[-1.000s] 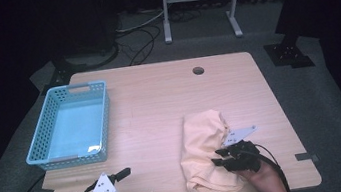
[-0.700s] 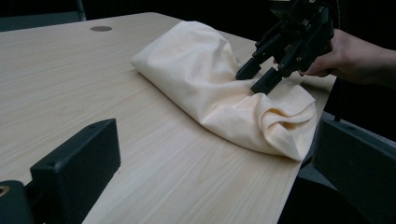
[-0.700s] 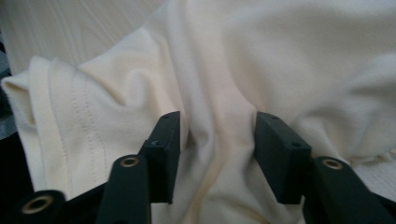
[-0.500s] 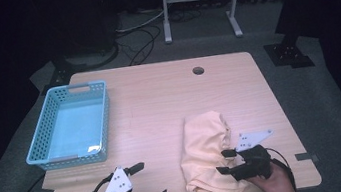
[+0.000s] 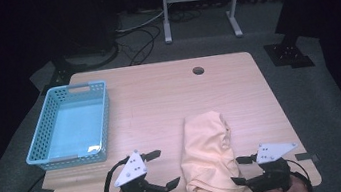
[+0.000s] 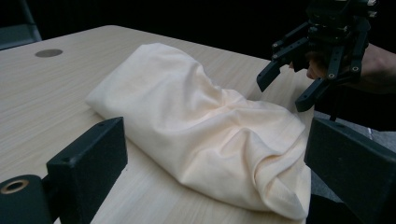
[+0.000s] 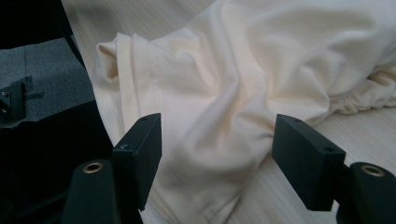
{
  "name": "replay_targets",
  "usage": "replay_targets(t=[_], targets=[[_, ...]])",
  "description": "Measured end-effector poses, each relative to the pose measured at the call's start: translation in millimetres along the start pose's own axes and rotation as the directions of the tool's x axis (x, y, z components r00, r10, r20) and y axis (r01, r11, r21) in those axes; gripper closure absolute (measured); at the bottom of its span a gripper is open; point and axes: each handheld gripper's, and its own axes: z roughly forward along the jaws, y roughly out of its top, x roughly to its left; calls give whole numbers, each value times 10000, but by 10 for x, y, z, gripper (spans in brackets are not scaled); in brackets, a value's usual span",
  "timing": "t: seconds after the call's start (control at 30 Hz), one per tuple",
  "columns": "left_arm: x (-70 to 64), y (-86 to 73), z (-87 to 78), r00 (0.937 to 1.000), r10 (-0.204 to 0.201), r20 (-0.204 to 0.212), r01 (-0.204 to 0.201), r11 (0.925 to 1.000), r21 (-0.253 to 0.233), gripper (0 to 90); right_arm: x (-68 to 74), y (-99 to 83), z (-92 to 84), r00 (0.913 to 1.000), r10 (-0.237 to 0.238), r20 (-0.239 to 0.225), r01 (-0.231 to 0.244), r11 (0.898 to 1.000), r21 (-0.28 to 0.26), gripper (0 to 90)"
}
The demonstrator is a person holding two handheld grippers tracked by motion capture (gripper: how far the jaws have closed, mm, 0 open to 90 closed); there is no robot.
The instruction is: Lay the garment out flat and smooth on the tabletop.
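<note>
Tabletop: right gripper [image 5: 236, 170] gapes, just opening, beside cloth [image 5: 207, 154].

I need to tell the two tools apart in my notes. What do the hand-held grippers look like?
Both are black with two blocky jaws. The left hand-held gripper and the right hand-held gripper each carry a grey three-cornered plate with dark dots and trail a black cable.

Black claws [image 5: 158, 168] (grey plates, seemingly)
</note>
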Motion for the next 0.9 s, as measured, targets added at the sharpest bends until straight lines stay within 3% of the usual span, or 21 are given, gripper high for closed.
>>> replay_targets(t=[0.5, 0.8, 0.9], targets=[[4, 301, 521, 9932, 676, 946, -712, 9969, 348, 54, -30, -80, -171, 9995, 19, 306, -9, 9994, -337, 288], [15, 425, 835, 9802, 1391, 1408, -1517, 9849, 830, 54, -64, -103, -259, 9987, 26, 508, -1, 9987, -505, 278], [19, 483, 932, 9715, 1750, 1602, -1896, 9785, 808, 79, -61, -104, -251, 9988, -43, 491, 67, 9988, -476, 272]])
